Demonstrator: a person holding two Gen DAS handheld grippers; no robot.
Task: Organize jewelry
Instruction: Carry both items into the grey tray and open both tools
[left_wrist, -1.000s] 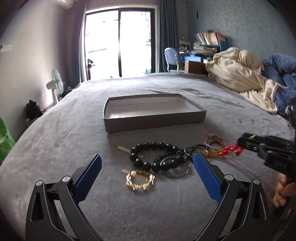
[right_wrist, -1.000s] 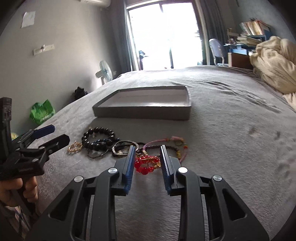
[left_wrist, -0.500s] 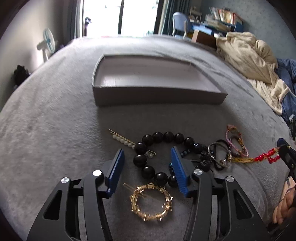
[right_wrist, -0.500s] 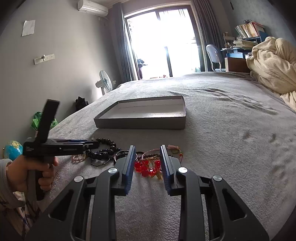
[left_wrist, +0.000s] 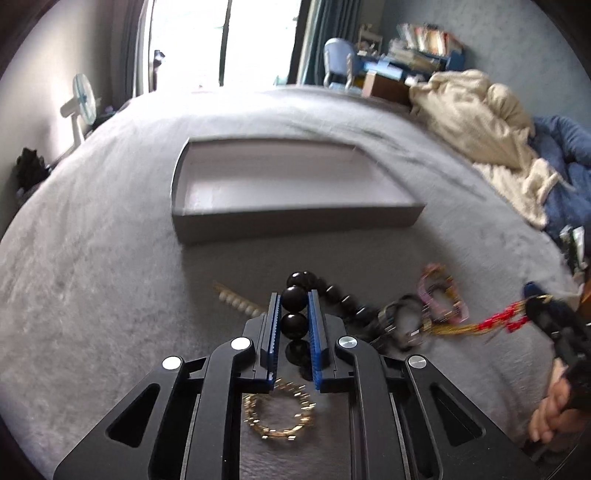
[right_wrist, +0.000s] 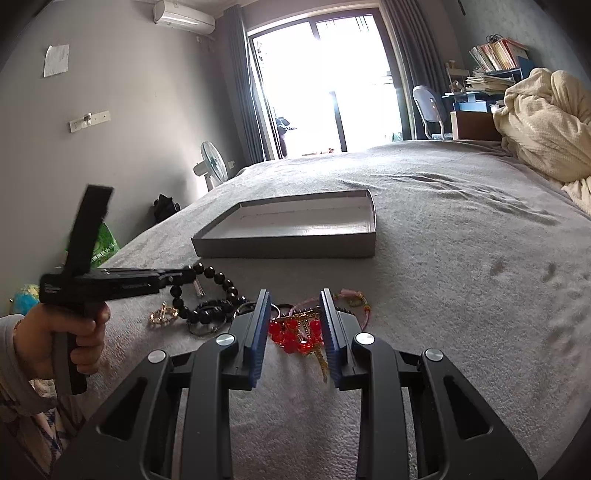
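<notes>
My left gripper (left_wrist: 293, 295) is closing its jaws, and the blue pads press on two beads of the black bead bracelet (left_wrist: 295, 325); the rest of it trails right on the bedspread. Under the gripper lies a gold bracelet (left_wrist: 251, 413). A pearl hairpin (left_wrist: 236, 301) sits to the left. My right gripper (right_wrist: 294, 293) is shut on a red bead and gold chain piece (right_wrist: 291, 332), which the left wrist view shows stretched up off the pile (left_wrist: 498, 319). An empty grey tray (left_wrist: 295, 221) stands just beyond the jewelry.
A pink cord bracelet (left_wrist: 424, 291) and dark rings (left_wrist: 399, 321) lie between the two grippers. A cream blanket (left_wrist: 480, 122) and blue bedding are heaped on the right of the bed. A fan (left_wrist: 83, 99) stands by the left wall.
My left gripper went forward over the black beads and its jaws came from wide apart onto them. The right gripper tipped upward slightly with the red piece still between its pads.
</notes>
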